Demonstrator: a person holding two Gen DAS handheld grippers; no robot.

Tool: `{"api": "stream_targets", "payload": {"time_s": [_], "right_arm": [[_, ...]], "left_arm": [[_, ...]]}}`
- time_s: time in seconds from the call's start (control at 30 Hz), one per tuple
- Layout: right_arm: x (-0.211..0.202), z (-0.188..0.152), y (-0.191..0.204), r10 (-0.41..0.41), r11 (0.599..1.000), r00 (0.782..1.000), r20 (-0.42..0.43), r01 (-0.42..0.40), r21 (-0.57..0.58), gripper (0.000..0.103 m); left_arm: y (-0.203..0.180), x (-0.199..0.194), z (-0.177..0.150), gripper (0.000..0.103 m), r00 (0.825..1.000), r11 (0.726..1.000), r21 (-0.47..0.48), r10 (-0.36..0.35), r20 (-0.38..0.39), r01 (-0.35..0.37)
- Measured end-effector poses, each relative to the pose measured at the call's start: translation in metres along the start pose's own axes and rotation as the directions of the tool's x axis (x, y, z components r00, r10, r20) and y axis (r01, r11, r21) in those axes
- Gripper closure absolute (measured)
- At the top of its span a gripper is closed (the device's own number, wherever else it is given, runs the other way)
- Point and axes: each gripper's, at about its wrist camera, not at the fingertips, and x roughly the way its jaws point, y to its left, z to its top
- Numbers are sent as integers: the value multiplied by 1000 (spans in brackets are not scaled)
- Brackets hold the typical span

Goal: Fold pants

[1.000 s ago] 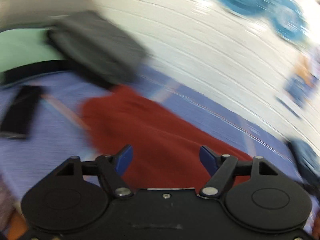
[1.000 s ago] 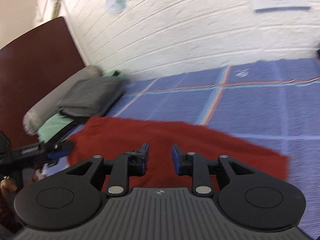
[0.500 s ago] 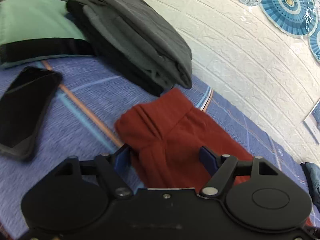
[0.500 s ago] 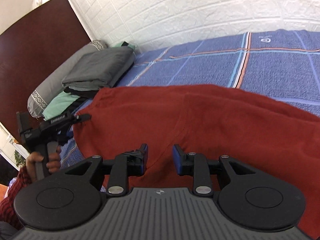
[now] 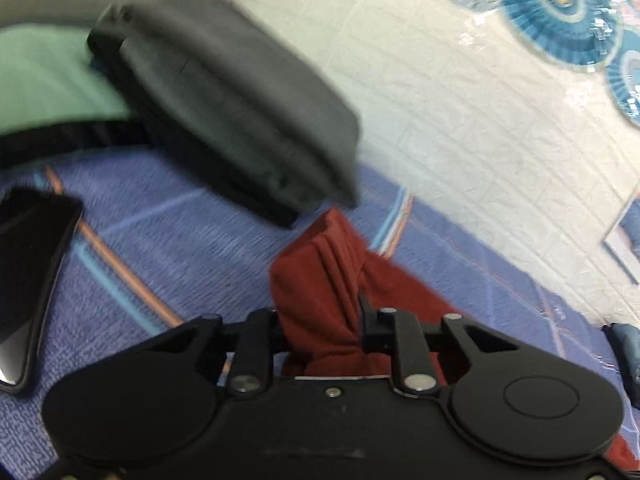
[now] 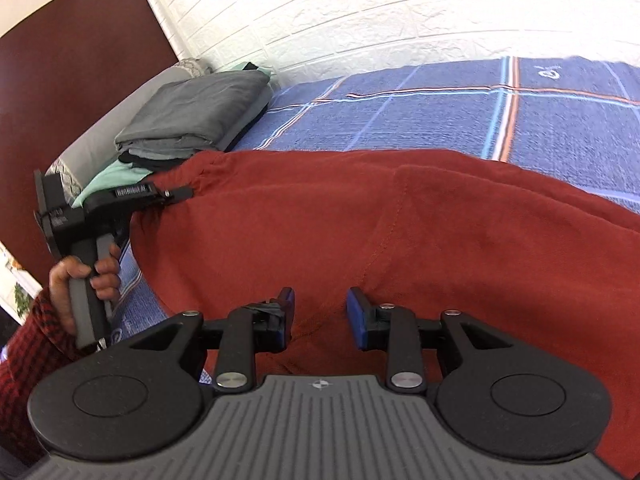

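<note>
Rust-red pants (image 6: 400, 232) lie spread on the blue plaid bedspread (image 6: 440, 112). In the left wrist view my left gripper (image 5: 318, 320) is shut on a bunched corner of the red pants (image 5: 320, 280). The right wrist view shows the left gripper (image 6: 176, 194) pinching the pants' far left corner. My right gripper (image 6: 320, 312) is open, its blue pads (image 6: 358, 320) just above the near edge of the pants, with fabric between them.
A stack of folded grey clothes (image 5: 224, 112) on a green pillow (image 5: 44, 80) lies just beyond the pants' left corner. A black phone (image 5: 28, 280) lies on the bedspread at left. A white brick wall (image 6: 360, 12) and a brown headboard (image 6: 68, 68) border the bed.
My left gripper has closed on the pants' corner, which was between its open fingers half a second ago. My right gripper has moved lower and closer to the pants, still open.
</note>
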Motion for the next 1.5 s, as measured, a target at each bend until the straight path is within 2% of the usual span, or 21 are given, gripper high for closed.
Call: {"api": "stream_targets", "payload": {"time_s": [0.17, 0.3, 0.37, 0.43, 0.53, 0.6, 0.67, 0.7, 0.73, 0.77, 0.83, 0.9, 1.0, 1.07, 1.1, 1.13, 1.17, 1.23, 1.33, 1.43, 1.5], "right_arm": [[-12, 3, -1, 18, 1000, 999, 37, -17, -10, 50], [-32, 1, -16, -8, 1000, 996, 94, 5, 24, 50], [-43, -3, -26, -24, 998, 992, 121, 18, 56, 49], [-55, -8, -36, -46, 996, 988, 150, 34, 86, 49], [-77, -17, -55, -93, 989, 977, 194, 67, 134, 49], [-92, -24, -67, -134, 980, 967, 217, 98, 172, 48], [-107, -33, -80, -176, 969, 956, 233, 126, 213, 46], [-114, -37, -85, -193, 962, 952, 238, 136, 236, 45], [-121, -42, -92, -204, 956, 948, 246, 139, 258, 44], [-127, -47, -97, -208, 950, 943, 259, 132, 282, 42], [-138, -55, -108, -214, 938, 934, 285, 115, 328, 40], [-148, -62, -117, -230, 925, 923, 308, 109, 364, 37], [-157, -65, -124, -211, 914, 908, 363, 51, 403, 27], [-159, -62, -126, -165, 916, 900, 404, -13, 402, 14], [-158, -60, -123, -148, 920, 898, 415, -29, 391, 6], [-154, -57, -121, -139, 926, 898, 418, -32, 376, 0], [-149, -53, -119, -137, 931, 901, 411, -25, 364, 0], [-136, -46, -117, -133, 939, 913, 385, -9, 345, 0], [-119, -39, -115, -130, 948, 932, 338, 17, 318, 0], [-99, -34, -114, -136, 954, 945, 296, 45, 296, 0], [-89, -32, -114, -142, 953, 950, 278, 55, 297, 0]], "left_arm": [[-53, -32, 13, 84, 989, 989, 94, -124, 77, 117], [-106, -54, 14, 84, 960, 954, 173, -264, 93, 245], [-138, -59, 6, 84, 942, 924, 232, -328, 69, 304], [-169, -61, -6, 84, 921, 888, 278, -389, 29, 366], [-212, -55, -37, 84, 878, 819, 328, -472, -84, 471], [-238, -46, -64, 84, 852, 777, 350, -494, -176, 523], [-260, -33, -95, 84, 817, 747, 333, -503, -284, 576], [-270, -26, -113, 81, 799, 724, 344, -500, -335, 597], [-278, -19, -128, 74, 796, 704, 378, -481, -368, 601], [-284, -15, -143, 70, 802, 692, 415, -451, -391, 591], [-286, -13, -156, 40, 796, 675, 432, -441, -414, 598], [-283, -20, -151, 29, 792, 675, 420, -468, -393, 607], [-279, -37, -132, 29, 799, 682, 418, -482, -361, 600], [-269, -43, -120, 29, 814, 705, 408, -473, -338, 580], [-262, -42, -117, 31, 828, 725, 404, -455, -328, 558], [-256, -47, -118, 35, 839, 739, 401, -436, -326, 541], [-250, -47, -116, 38, 850, 757, 395, -415, -325, 521], [-236, -40, -114, 50, 865, 794, 368, -369, -342, 484], [-217, -34, -117, 55, 877, 833, 334, -322, -356, 441], [-207, -27, -114, 55, 876, 844, 313, -319, -361, 436], [-208, -28, -116, 55, 861, 832, 303, -344, -374, 465]]}}
